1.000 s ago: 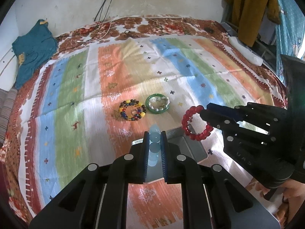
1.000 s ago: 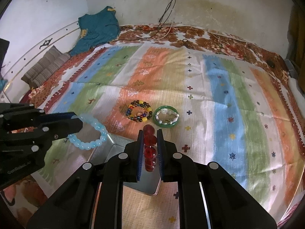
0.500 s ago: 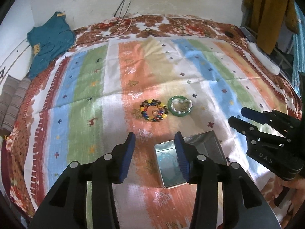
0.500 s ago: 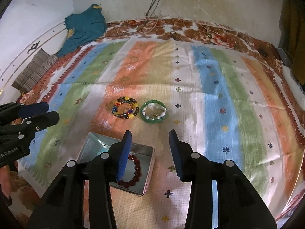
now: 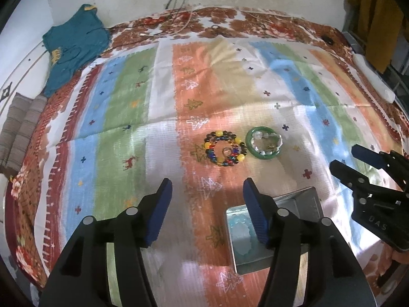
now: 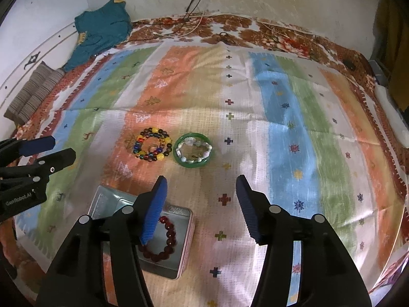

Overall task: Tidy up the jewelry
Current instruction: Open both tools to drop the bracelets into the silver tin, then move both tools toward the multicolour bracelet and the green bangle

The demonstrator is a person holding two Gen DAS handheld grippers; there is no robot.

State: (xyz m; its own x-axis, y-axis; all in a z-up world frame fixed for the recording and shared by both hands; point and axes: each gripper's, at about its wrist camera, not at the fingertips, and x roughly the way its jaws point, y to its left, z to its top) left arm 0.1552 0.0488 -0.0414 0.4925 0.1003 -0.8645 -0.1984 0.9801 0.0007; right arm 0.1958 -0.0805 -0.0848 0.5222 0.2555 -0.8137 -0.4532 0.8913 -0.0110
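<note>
striped bedspread (image 5: 163,107), multicoloured, laid over a floral sheet (image 6: 281,38) on the bed; carried all items listed.

metal tin (image 6: 184,245), shallow, rectangular, lidless, near the front edge. contents: dark red bead bracelet (image 6: 168,235) in the right wrist view; pale blue bead bracelet (image 5: 241,232) in the left wrist view. each partly screened by a gripper finger.

multicoloured bead bracelet (image 5: 225,149), flat on the orange stripe beyond the tin, outside it.

green bangle (image 5: 264,145), just beside the multicoloured bracelet on its right, apart from it; a white bead bracelet (image 5: 268,142) lay inside its ring.

left hand-held gripper (image 5: 207,204), released, fingers spread wide, nothing between them; right finger overlapped the tin's near corner in view.

right hand-held gripper (image 6: 200,204), released, fingers spread wide and empty; left finger stood across the tin and part of the red bracelet.

surroundings: teal garment (image 6: 102,33) at the far left corner; folded striped cloth (image 6: 33,94) at the left edge; cables (image 5: 179,23) along the wall; ochre garment (image 5: 370,10) hanging at right; white object (image 5: 373,79) at the right edge, kind unclear.
</note>
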